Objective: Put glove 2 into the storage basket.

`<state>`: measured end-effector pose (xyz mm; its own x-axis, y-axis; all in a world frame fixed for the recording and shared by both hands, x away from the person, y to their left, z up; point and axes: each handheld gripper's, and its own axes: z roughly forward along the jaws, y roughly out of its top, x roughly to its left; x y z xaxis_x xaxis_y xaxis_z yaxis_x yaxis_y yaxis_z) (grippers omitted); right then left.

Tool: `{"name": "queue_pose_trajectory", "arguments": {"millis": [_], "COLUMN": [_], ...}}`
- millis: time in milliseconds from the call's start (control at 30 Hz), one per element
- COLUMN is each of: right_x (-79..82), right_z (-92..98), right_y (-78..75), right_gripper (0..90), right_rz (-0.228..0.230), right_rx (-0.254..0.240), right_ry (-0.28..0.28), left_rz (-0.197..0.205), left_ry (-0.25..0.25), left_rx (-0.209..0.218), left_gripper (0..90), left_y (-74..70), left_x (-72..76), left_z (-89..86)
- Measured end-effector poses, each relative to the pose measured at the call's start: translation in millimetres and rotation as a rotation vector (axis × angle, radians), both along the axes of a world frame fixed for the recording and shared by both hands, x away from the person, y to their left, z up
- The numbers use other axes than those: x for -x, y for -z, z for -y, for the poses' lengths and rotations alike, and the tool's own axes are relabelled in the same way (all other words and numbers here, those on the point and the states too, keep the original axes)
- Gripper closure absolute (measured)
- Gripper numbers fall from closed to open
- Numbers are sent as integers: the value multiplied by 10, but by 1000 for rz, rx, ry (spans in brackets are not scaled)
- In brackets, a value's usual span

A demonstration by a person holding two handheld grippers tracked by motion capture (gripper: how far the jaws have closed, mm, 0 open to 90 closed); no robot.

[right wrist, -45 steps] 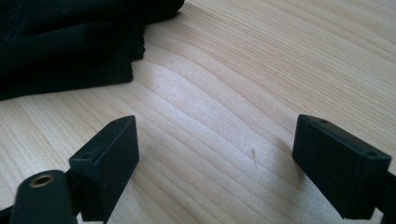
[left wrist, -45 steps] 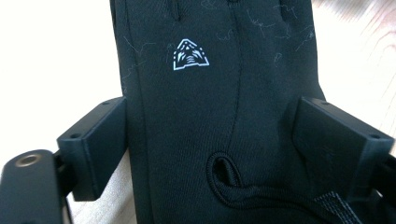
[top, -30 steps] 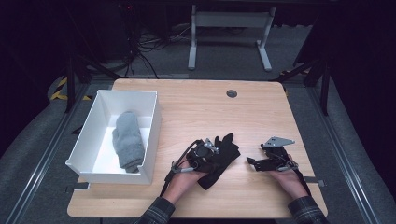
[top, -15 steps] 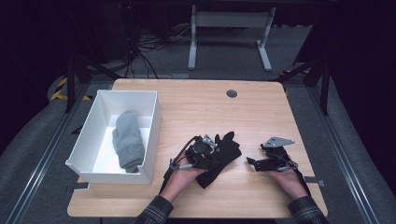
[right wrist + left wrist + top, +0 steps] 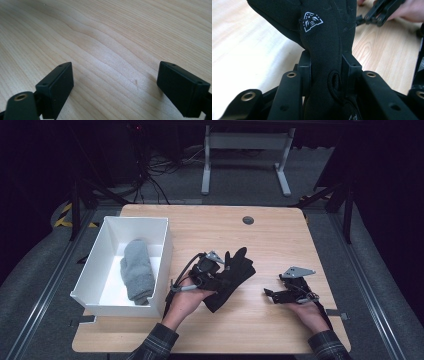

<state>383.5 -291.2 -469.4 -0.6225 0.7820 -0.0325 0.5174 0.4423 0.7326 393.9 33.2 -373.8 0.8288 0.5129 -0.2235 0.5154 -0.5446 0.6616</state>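
Item: black glove [image 5: 324, 37], soft, limp, light by my judgement, pinched mid-body in my left tongs [image 5: 325, 75]; right tongs [image 5: 115, 90] released, beside it, over bare table [image 5: 105, 37].

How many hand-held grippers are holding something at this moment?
1. The left hand-held gripper is shut on the black glove. The right hand-held gripper is open above the bare table.

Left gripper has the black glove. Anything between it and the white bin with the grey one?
Nothing visible. The left gripper grips the black glove; bare table leads to the white bin, whose near wall it must clear.
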Motion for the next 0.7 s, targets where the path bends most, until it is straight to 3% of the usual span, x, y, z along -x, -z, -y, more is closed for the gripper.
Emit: {"name": "queue_pose_trajectory", "arguments": {"millis": [367,433,700], "right_x": [0,0,0], "right_z": [0,0,0], "right_y": [0,0,0], "right_gripper": [143,143,143], "right_rz": [0,0,1], "right_rx": [0,0,0], "right_ry": [0,0,0], "left_rz": [22,27,70], "left_ry": [-26,-30,-96], "left_rx": [18,19,27], "left_gripper": [672,673,672], "left_y": [-452,-479,-750], "left_x": [-58,-62,-92], "left_z": [-250,-271,-582]}}
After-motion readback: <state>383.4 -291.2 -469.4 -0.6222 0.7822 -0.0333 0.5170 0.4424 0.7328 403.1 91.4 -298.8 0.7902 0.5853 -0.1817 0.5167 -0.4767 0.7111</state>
